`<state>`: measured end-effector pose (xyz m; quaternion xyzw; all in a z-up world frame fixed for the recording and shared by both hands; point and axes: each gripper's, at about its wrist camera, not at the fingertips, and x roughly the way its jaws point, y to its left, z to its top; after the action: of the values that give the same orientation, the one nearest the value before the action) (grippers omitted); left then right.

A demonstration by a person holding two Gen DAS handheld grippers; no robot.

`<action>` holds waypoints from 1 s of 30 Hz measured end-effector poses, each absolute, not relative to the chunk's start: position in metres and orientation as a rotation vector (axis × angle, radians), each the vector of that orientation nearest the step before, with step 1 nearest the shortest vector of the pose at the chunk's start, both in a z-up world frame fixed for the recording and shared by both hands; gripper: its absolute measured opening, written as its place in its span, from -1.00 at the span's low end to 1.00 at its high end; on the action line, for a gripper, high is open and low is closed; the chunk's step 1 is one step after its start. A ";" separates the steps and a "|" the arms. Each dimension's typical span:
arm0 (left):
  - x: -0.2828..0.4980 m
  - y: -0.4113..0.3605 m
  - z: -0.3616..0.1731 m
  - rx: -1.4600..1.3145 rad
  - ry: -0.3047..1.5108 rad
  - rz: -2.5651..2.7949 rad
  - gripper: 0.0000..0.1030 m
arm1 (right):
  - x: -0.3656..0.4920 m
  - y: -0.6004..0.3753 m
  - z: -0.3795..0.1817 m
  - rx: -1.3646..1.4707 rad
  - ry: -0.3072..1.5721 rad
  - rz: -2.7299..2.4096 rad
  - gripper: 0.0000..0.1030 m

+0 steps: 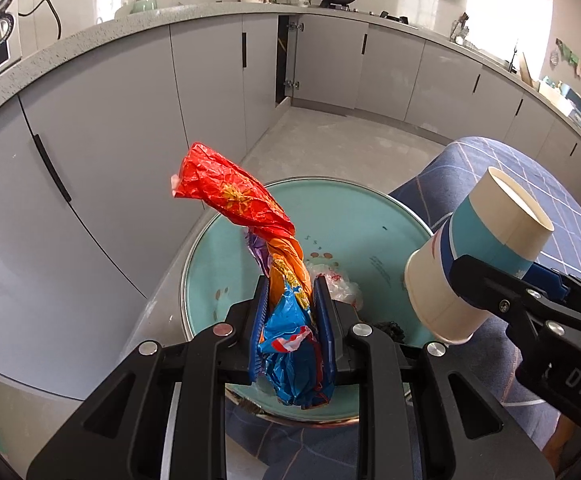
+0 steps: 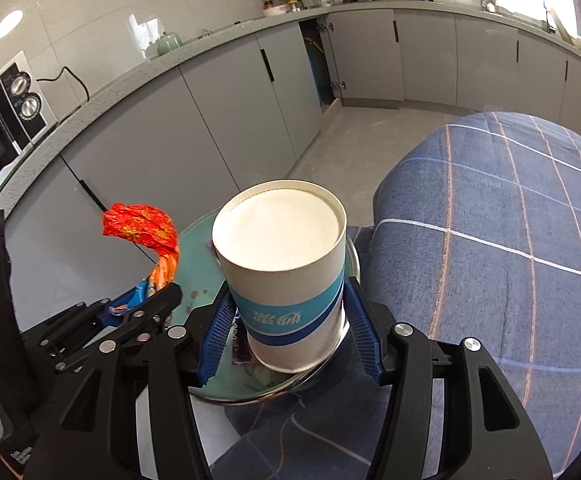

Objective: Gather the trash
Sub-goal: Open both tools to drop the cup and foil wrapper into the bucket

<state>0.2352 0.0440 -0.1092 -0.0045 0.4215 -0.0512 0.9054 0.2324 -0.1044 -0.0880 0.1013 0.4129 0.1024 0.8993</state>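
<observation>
My left gripper [image 1: 292, 292] is shut on a twisted red, orange and blue snack wrapper [image 1: 230, 196] and holds it above a round teal bin [image 1: 370, 216]; the wrapper also shows in the right wrist view [image 2: 140, 226]. My right gripper [image 2: 286, 312] is shut on a white and blue paper cup [image 2: 286, 264], held base forward over the bin's right rim [image 2: 354, 264]. In the left wrist view the cup [image 1: 470, 260] lies tilted in the right gripper [image 1: 466, 276] at the right. Crumpled plastic [image 1: 340, 284] and dark scraps lie inside the bin.
Grey kitchen cabinets [image 1: 130, 128] and a speckled counter run along the left and back. One cabinet door [image 1: 286, 60] stands ajar. A blue checked cloth [image 2: 510, 220] covers a surface at the right. A microwave [image 2: 6, 120] sits on the counter at left.
</observation>
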 end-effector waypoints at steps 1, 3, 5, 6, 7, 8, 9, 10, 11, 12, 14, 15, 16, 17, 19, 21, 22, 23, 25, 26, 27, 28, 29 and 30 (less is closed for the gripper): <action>0.237 0.045 -0.111 -0.013 0.878 -0.107 -0.56 | 0.234 -0.104 -0.090 0.209 0.859 0.212 0.08; 0.241 0.047 -0.115 -0.012 0.889 -0.105 -0.56 | 0.239 -0.103 -0.093 0.205 0.872 0.213 0.08; 0.244 0.047 -0.118 -0.011 0.896 -0.102 -0.56 | 0.244 -0.100 -0.096 0.201 0.879 0.214 0.08; 0.246 0.048 -0.120 -0.011 0.902 -0.103 -0.56 | 0.247 -0.098 -0.097 0.198 0.883 0.217 0.08; 0.248 0.047 -0.122 -0.009 0.909 -0.103 -0.56 | 0.249 -0.097 -0.098 0.196 0.886 0.219 0.08; 0.249 0.046 -0.124 -0.007 0.912 -0.102 -0.56 | 0.252 -0.095 -0.099 0.197 0.892 0.219 0.08; 0.251 0.046 -0.126 -0.004 0.917 -0.100 -0.56 | 0.255 -0.095 -0.100 0.200 0.897 0.219 0.08; 0.251 0.046 -0.128 -0.004 0.921 -0.101 -0.56 | 0.257 -0.095 -0.101 0.204 0.901 0.221 0.08; 0.252 0.046 -0.130 -0.005 0.927 -0.103 -0.56 | 0.260 -0.095 -0.103 0.208 0.911 0.225 0.08; 0.252 0.045 -0.132 -0.005 0.933 -0.103 -0.56 | 0.262 -0.095 -0.105 0.211 0.919 0.227 0.08; 0.255 0.043 -0.136 -0.006 0.944 -0.106 -0.56 | 0.267 -0.094 -0.109 0.208 0.932 0.232 0.08; 0.256 0.042 -0.138 -0.007 0.947 -0.111 -0.56 | 0.269 -0.093 -0.111 0.204 0.937 0.233 0.08; 0.257 0.042 -0.139 -0.007 0.949 -0.115 -0.56 | 0.271 -0.093 -0.112 0.202 0.941 0.235 0.08; 0.260 0.042 -0.139 -0.006 0.951 -0.121 -0.56 | 0.274 -0.091 -0.114 0.196 0.950 0.242 0.08; 0.262 0.039 -0.142 -0.002 0.952 -0.138 -0.55 | 0.280 -0.089 -0.117 0.182 0.964 0.250 0.09; 0.265 0.039 -0.145 0.006 0.956 -0.150 -0.54 | 0.286 -0.088 -0.120 0.175 0.973 0.273 0.11; 0.267 0.038 -0.148 0.009 0.961 -0.154 -0.53 | 0.288 -0.088 -0.121 0.176 0.978 0.283 0.12; 0.268 0.039 -0.150 0.008 0.966 -0.156 -0.53 | 0.292 -0.089 -0.122 0.184 0.983 0.294 0.13; 0.270 0.039 -0.153 0.003 0.974 -0.159 -0.51 | 0.296 -0.093 -0.123 0.202 0.975 0.287 0.14; 0.271 0.039 -0.154 0.004 0.973 -0.159 -0.50 | 0.298 -0.096 -0.122 0.208 0.969 0.281 0.14; 0.271 0.039 -0.155 0.007 0.972 -0.159 -0.45 | 0.298 -0.098 -0.121 0.221 0.961 0.281 0.15; 0.273 0.040 -0.155 0.007 0.972 -0.156 -0.24 | 0.298 -0.100 -0.120 0.227 0.958 0.286 0.15; 0.274 0.041 -0.156 0.006 0.972 -0.147 -0.12 | 0.297 -0.101 -0.119 0.229 0.952 0.283 0.15; 0.275 0.042 -0.155 0.002 0.971 -0.136 0.02 | 0.295 -0.104 -0.118 0.229 0.942 0.270 0.15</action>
<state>0.2747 0.0419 -0.1554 0.0010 0.4661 -0.0651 0.8823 0.2946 -0.1035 -0.1180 0.1096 0.4514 0.1292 0.8761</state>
